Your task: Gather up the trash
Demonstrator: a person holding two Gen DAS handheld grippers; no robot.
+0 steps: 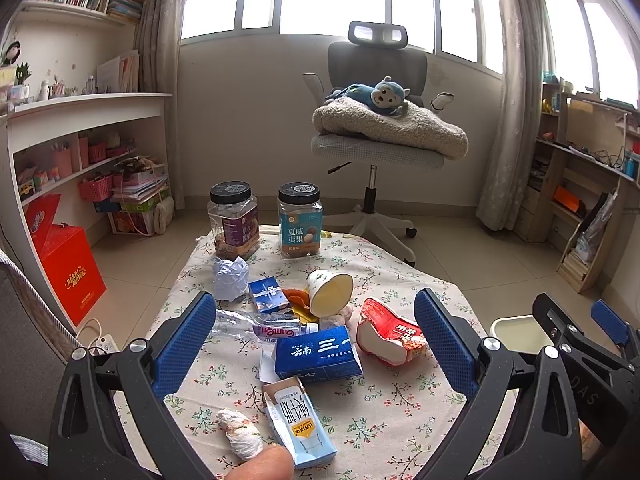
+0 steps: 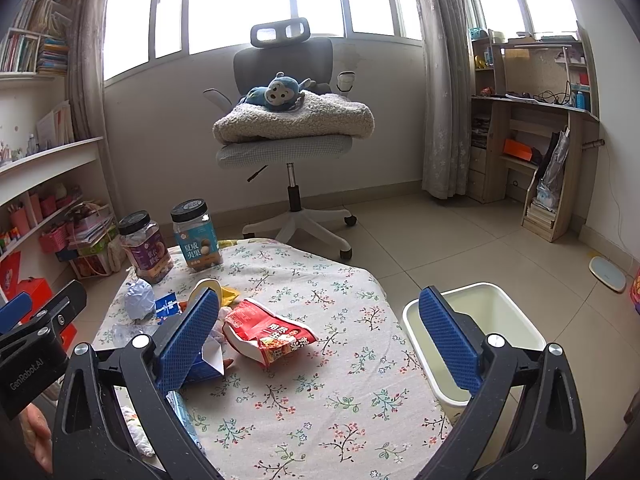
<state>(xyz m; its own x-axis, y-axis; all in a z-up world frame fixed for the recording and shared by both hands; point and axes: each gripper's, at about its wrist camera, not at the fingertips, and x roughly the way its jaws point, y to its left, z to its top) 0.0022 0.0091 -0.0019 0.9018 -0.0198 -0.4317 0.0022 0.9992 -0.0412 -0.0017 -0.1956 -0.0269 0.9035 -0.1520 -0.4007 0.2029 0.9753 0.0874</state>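
Trash lies on a table with a floral cloth (image 1: 380, 412): a large blue box (image 1: 320, 354), a milk carton (image 1: 298, 426), a red noodle cup (image 1: 388, 334) (image 2: 266, 334), a paper cup (image 1: 330, 292), a crushed plastic bottle (image 1: 256, 326), a small blue box (image 1: 268, 294), crumpled paper (image 1: 230, 278) (image 2: 139, 299) and a tissue wad (image 1: 240, 432). My left gripper (image 1: 316, 344) is open, held above the blue box. My right gripper (image 2: 320, 342) is open over the table's right part, empty. A white bin (image 2: 480, 340) (image 1: 516, 334) stands on the floor at the table's right edge.
Two nut jars (image 1: 234, 220) (image 1: 300, 220) stand at the table's far edge. An office chair (image 1: 380, 132) with a blanket and plush toy is behind. Shelves (image 1: 80, 152) line the left wall, a red box (image 1: 70, 272) sits on the floor. A fingertip (image 1: 260, 464) shows at the bottom.
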